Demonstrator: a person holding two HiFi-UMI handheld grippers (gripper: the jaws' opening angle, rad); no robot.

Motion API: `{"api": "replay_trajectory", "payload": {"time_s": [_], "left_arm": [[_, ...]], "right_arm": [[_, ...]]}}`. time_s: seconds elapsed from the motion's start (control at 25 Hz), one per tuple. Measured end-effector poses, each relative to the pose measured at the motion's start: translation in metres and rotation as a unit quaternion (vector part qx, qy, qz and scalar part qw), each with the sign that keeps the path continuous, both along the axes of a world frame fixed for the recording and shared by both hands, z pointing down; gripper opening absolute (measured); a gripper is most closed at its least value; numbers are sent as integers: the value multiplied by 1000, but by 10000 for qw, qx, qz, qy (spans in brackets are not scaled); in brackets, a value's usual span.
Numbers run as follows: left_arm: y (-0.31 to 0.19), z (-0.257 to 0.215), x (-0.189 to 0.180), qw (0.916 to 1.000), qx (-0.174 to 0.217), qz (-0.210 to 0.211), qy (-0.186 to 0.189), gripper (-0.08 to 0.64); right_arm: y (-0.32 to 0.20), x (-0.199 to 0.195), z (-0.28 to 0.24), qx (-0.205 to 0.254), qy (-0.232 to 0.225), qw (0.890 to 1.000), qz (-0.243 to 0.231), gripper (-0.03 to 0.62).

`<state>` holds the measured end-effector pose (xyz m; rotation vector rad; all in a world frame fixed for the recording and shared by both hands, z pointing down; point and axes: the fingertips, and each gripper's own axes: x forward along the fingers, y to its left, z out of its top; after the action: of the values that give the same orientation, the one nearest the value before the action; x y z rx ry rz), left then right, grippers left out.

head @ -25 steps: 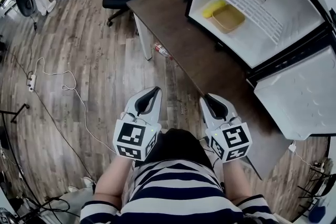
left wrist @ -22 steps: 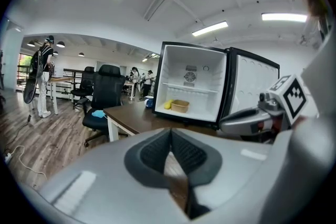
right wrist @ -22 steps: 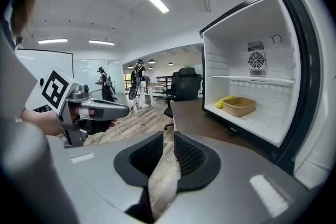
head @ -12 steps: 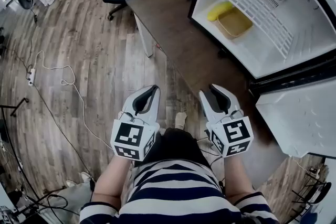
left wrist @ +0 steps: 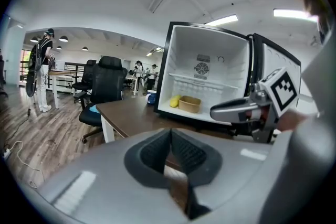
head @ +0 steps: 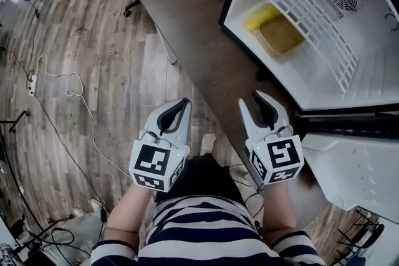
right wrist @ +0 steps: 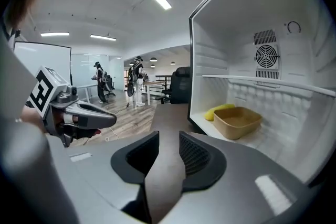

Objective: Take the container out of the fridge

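Nearest me, both tools hang low in front of my chest, well short of the work: the left gripper [head: 183,104] is clenched tip to tip on nothing, and the right gripper [head: 252,99] is spreading its jaws with nothing between them. Past them runs the dark table [head: 206,40], and on it stands the fridge [head: 368,53] with its door [head: 358,168] already swung wide. The container [head: 282,35], a tan open tray, sits on the fridge floor below the wire shelf, just beside a yellow thing [head: 262,16] I take for a banana. So I judge only the opening done; the reach in, the grasp and the lift out are all left
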<state>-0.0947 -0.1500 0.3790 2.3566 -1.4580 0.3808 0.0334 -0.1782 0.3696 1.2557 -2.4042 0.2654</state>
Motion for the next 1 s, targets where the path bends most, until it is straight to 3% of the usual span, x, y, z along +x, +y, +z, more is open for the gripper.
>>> {"api": "replay_trajectory", "payload": {"time_s": [0.2,0.56,1.0], "left_arm": [[-27,5,12,10000,39,35,-2,0],[-68,18,31,9999,53,93,91,0],[-101,34,45,9999,-6,137,100,0]], "right_arm": [[-33,10,0,286,279,9992,40,109],[-89,29,3,875,1169,9891,162,126],[-142,54,23,1060,1925,9748,382,133]]}}
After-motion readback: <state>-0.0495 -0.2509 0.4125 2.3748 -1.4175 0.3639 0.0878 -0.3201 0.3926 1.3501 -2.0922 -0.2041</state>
